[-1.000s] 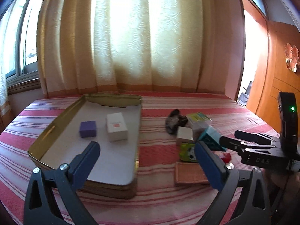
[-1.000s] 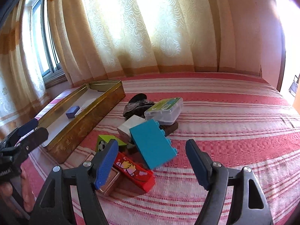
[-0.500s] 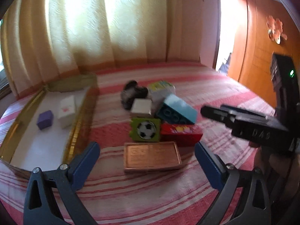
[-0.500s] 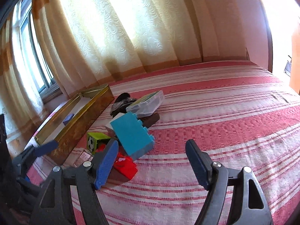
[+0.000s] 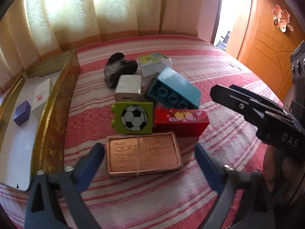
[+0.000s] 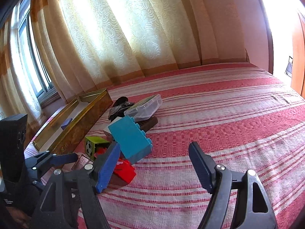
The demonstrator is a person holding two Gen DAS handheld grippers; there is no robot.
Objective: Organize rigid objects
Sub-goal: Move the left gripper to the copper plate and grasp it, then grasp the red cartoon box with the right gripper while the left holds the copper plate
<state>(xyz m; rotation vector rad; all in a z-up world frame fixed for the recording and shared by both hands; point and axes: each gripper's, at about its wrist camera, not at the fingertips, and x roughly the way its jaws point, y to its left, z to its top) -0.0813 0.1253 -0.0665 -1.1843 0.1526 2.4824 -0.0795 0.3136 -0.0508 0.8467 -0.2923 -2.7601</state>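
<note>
While our left gripper [image 5: 149, 158] points down at the pile on the striped bedspread [image 5: 219, 72], its jaws are closing, and the copper-coloured flat tin [image 5: 143, 155] lies between the two blue fingertips [image 5: 91, 162] without either pad touching it yet. This tin rests flat on the cloth, at the near edge of the pile. Just behind it we see a green block with a football picture [image 5: 134, 117] and a red block with a cartoon [image 5: 181, 120], side by side. A teal building block [image 5: 175, 90] leans tilted over the red one, and a small white box [image 5: 128, 88] stands behind the green one. Farther back are a dark rough lump [image 5: 119, 68] and a clear plastic case [image 5: 154, 64] – both touching the pile.

To the left of the pile stands the golden tray [image 5: 51, 114], and inside it there are a purple cube [image 5: 22, 112] and a white carton [image 5: 41, 96], near each other.

Our right gripper [image 6: 154, 164] is held released with nothing between its jaws – it hovers over the bedspread just beside the teal block, at the right side of the pile.
</note>
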